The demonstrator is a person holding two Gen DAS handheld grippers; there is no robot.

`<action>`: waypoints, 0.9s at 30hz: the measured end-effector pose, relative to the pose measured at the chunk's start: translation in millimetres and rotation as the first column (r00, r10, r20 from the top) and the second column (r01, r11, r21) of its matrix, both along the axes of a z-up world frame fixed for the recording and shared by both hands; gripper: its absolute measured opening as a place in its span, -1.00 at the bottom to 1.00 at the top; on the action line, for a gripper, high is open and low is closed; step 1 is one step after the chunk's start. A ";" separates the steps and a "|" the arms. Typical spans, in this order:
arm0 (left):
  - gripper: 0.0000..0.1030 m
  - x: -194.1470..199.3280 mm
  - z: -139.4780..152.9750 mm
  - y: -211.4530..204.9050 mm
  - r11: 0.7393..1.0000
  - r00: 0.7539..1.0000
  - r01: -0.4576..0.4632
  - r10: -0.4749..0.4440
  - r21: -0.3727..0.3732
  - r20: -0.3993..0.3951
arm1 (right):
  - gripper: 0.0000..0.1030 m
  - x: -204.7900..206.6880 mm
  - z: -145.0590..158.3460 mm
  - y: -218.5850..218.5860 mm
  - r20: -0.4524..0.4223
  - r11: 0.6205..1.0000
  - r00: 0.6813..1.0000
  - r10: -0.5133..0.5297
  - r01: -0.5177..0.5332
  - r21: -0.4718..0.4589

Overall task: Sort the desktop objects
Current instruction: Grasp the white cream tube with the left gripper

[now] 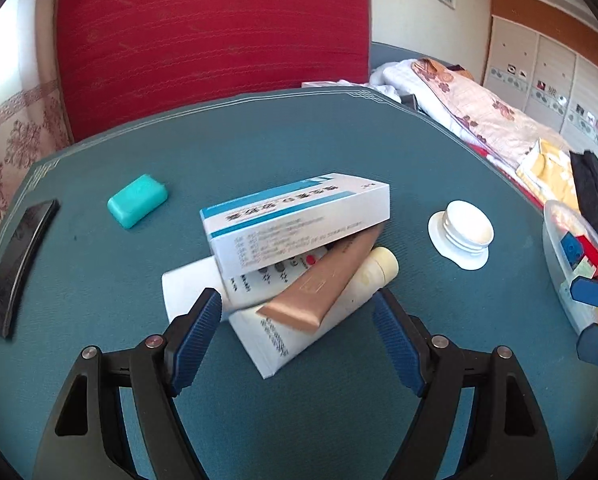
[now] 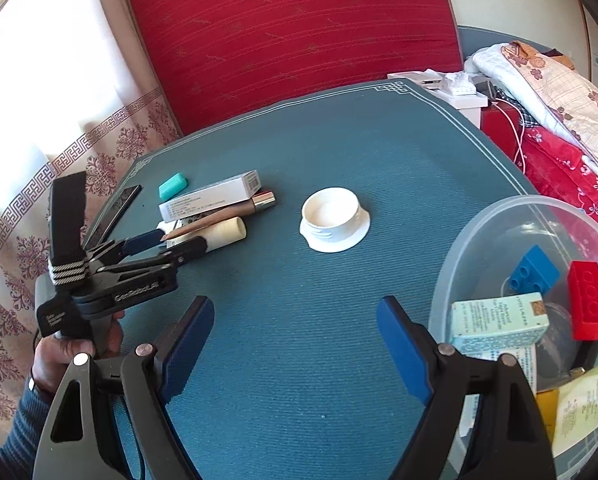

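Observation:
A pile lies mid-table: a white-and-blue box rests on a white tube, a bronze tube and a cream-capped tube. My left gripper is open, one finger on each side of the pile's near end, its pads not pressing on anything. In the right wrist view the left gripper reaches the pile from the left. My right gripper stands open over bare mat with nothing between its fingers. Its blue fingertips show at the right edge of the left wrist view.
A teal soap bar and a flat black object lie at the left. To the right stands a white jar. A clear plastic bin holds a blue block, a red block and small boxes. A bed borders the table's right side.

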State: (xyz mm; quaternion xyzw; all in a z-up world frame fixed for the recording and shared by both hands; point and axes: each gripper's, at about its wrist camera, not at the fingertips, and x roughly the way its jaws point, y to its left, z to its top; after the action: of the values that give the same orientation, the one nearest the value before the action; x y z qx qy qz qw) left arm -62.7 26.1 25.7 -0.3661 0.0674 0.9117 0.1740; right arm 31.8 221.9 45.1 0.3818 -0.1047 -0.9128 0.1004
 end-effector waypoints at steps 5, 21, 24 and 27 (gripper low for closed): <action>0.56 0.2 -2.0 18.9 0.995 0.997 0.074 -0.074 -0.072 -0.005 | 0.68 -1.4 -4.4 -0.6 0.013 1.000 1.000 0.000 0.000 -0.006; 0.56 -2.5 -6.1 39.3 0.999 0.994 0.053 -0.052 -0.005 0.092 | 0.68 -6.4 -1.6 2.9 0.007 1.000 1.000 -0.007 0.007 -0.003; 0.56 -9.6 -7.1 35.3 1.000 0.995 -0.009 0.008 0.011 0.099 | 0.68 -10.9 -2.0 3.5 0.010 1.000 1.000 -0.008 0.008 -0.001; 0.25 -6.3 -6.9 35.9 0.999 0.995 0.005 -0.010 0.049 0.099 | 0.68 -15.5 -2.4 2.1 0.011 1.000 1.000 -0.005 0.005 0.005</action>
State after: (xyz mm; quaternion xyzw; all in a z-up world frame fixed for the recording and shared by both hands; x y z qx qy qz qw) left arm -69.0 61.9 18.8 -0.4065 0.0377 0.8930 0.1895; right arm 16.2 224.1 42.7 0.3866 -0.1042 -0.9112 0.0965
